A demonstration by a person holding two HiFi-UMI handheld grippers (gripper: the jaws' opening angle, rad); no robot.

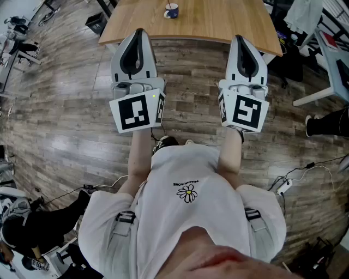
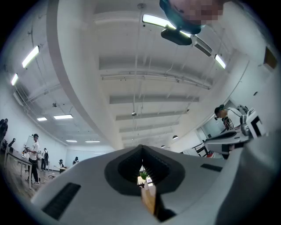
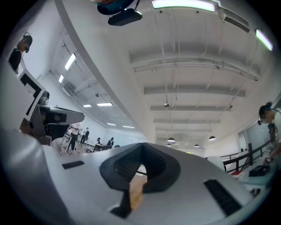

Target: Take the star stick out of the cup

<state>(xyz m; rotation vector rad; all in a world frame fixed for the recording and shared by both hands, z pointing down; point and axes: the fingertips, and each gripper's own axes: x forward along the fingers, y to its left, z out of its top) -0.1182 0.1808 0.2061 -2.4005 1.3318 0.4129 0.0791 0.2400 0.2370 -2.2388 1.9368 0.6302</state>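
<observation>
Head view: blue cup (image 1: 171,11) stands on the wooden counter (image 1: 218,22) at 12 o'clock, near the top edge of the frame. Star stick (image 1: 170,6) sits in the cup, with only a thin bit showing above the rim. Left tongs (image 1: 139,32) at 11 o'clock, right tongs (image 1: 240,39) at 1 o'clock. Both are over the wood floor (image 1: 65,125), well apart from the cup. Both pairs are closed tip to tip with nothing held.
</observation>
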